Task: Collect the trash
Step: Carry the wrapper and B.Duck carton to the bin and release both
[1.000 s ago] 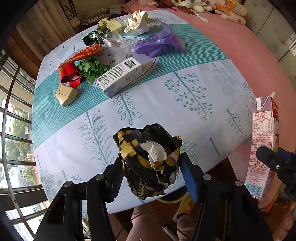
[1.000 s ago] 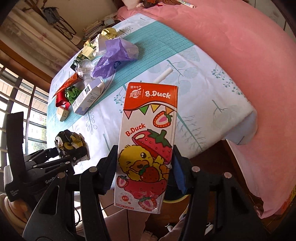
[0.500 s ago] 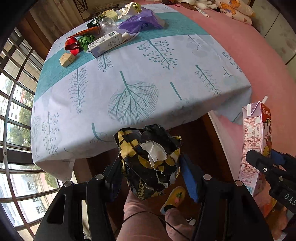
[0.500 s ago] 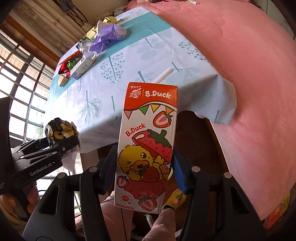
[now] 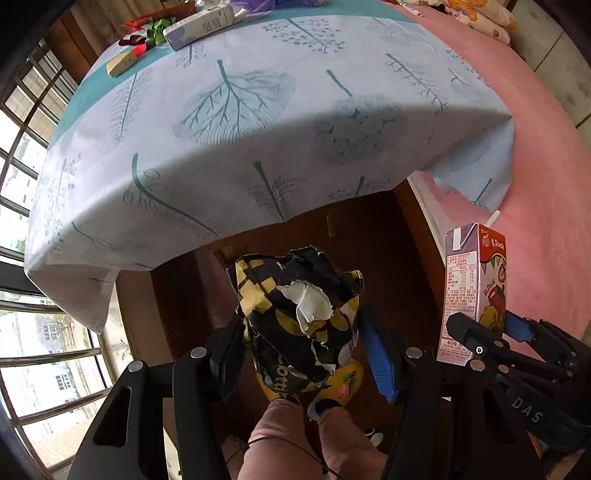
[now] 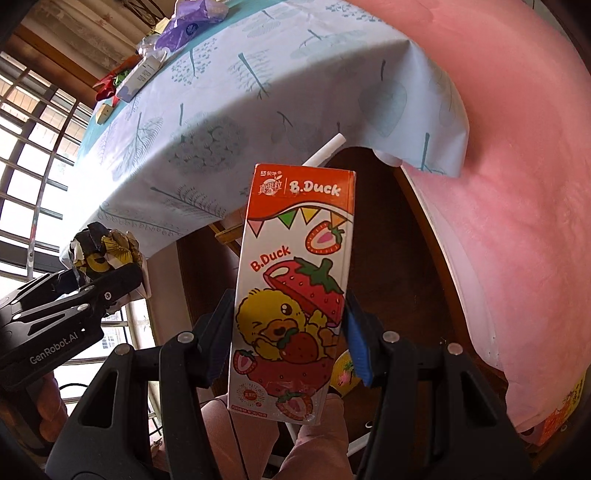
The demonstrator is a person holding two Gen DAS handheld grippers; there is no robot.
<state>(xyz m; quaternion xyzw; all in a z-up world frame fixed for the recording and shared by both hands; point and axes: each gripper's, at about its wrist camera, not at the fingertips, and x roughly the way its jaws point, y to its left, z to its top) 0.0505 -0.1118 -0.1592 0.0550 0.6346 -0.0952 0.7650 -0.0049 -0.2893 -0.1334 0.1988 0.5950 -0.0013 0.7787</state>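
Observation:
My left gripper (image 5: 301,347) is shut on a crumpled black-and-yellow wrapper (image 5: 295,317), held in front of the table's near edge and above the person's pink-clad legs (image 5: 291,443). My right gripper (image 6: 288,332) is shut on a strawberry B.Duck drink carton (image 6: 291,288) with a white straw (image 6: 325,151); the carton (image 5: 474,291) also shows at the right of the left wrist view. The wrapper (image 6: 103,251) shows at the left of the right wrist view. More trash lies at the table's far end: a white box (image 5: 199,26), red and green wrappers (image 5: 144,33), a purple bag (image 6: 188,22).
The table carries a pale blue leaf-print cloth (image 5: 236,122) that hangs over its near edge. A pink bed cover (image 6: 517,166) fills the right side. Barred windows (image 5: 22,221) stand at the left. A dark wooden floor (image 6: 399,258) and a yellow slipper (image 5: 340,384) lie below.
Both grippers have drawn back from over the table and sunk below its near edge, still carrying the wrapper and the carton. The table trash now sits far off at the top.

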